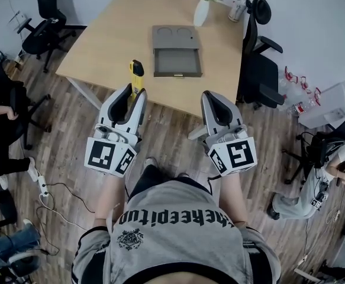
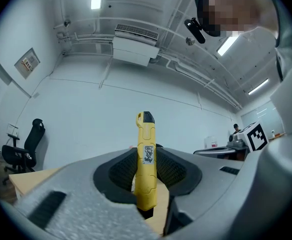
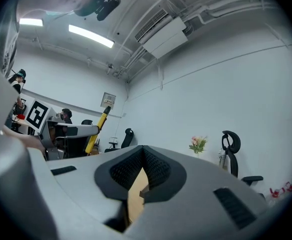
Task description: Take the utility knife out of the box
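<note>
My left gripper [image 1: 134, 92] is shut on a yellow utility knife [image 1: 136, 74], which sticks out past the jaws over the table's near edge. In the left gripper view the knife [image 2: 146, 134] stands upright between the black pads, its black tip on top. The grey box [image 1: 177, 73] lies open on the wooden table [image 1: 113, 34], beyond both grippers, with its tray showing nothing inside. My right gripper [image 1: 218, 99] hangs level beside the left one, short of the table edge, jaws together and holding nothing. From the right gripper view [image 3: 143, 156] the knife [image 3: 96, 130] shows at the left.
A white vase of flowers [image 1: 202, 9] stands at the table's far end. Black office chairs stand at the right [image 1: 260, 70] and far left [image 1: 45, 25] of the table. People sit at both sides of the room. Cables lie on the wooden floor [image 1: 54, 197].
</note>
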Motion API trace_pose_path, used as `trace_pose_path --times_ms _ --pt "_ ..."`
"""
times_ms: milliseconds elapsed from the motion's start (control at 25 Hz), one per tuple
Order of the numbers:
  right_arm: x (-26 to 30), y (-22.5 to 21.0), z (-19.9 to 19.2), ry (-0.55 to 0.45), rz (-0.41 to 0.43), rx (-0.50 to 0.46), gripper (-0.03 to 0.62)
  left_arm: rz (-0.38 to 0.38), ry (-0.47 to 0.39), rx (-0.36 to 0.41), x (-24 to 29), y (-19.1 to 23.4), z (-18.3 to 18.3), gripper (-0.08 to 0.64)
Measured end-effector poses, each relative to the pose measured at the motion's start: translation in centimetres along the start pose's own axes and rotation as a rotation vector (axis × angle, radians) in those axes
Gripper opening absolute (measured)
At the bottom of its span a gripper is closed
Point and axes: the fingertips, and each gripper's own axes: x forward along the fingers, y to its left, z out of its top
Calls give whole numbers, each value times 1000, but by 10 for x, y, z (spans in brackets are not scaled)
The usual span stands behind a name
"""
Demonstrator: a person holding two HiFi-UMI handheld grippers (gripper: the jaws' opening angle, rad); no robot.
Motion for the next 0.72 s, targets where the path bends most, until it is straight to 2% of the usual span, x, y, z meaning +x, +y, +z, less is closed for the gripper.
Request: trace_pose_path --times_ms 720 --pt "-59 -16 -2 -35 96 32 6 75 -5 45 -23 -75 3 127"
